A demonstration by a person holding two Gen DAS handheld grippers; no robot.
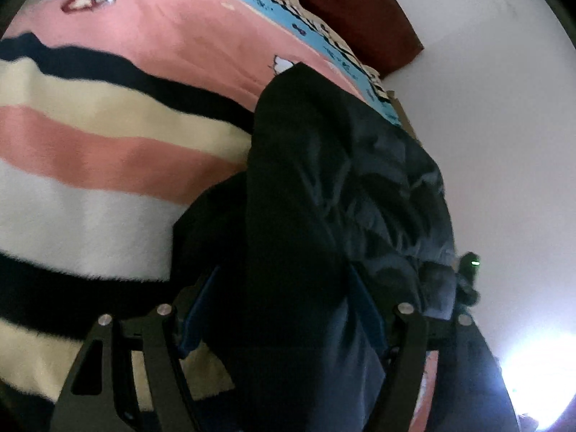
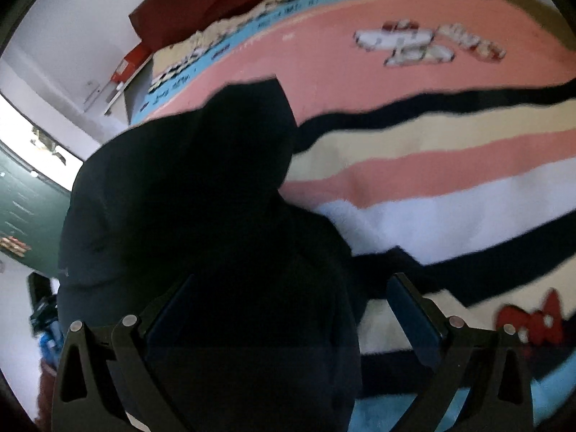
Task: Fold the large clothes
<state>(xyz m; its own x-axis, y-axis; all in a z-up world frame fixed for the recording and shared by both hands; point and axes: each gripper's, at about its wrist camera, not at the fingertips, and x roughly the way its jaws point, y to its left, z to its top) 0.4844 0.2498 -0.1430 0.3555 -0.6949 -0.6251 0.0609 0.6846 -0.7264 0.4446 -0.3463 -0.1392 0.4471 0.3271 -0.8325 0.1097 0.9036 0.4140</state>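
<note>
A large dark navy garment lies bunched along the bed's edge and runs back between the fingers of my left gripper. Those jaws stand wide and open, and the cloth fills the gap between the blue pads. In the right wrist view the same dark garment rises in a hood-like peak. It passes between the fingers of my right gripper, which is open. The cloth rests by the left pad, and a strip of blanket shows beside the right pad.
A fleece blanket striped pink, cream, white and black covers the bed. A dark red headboard stands at the far end against a white wall. A green door and a red box are at the left.
</note>
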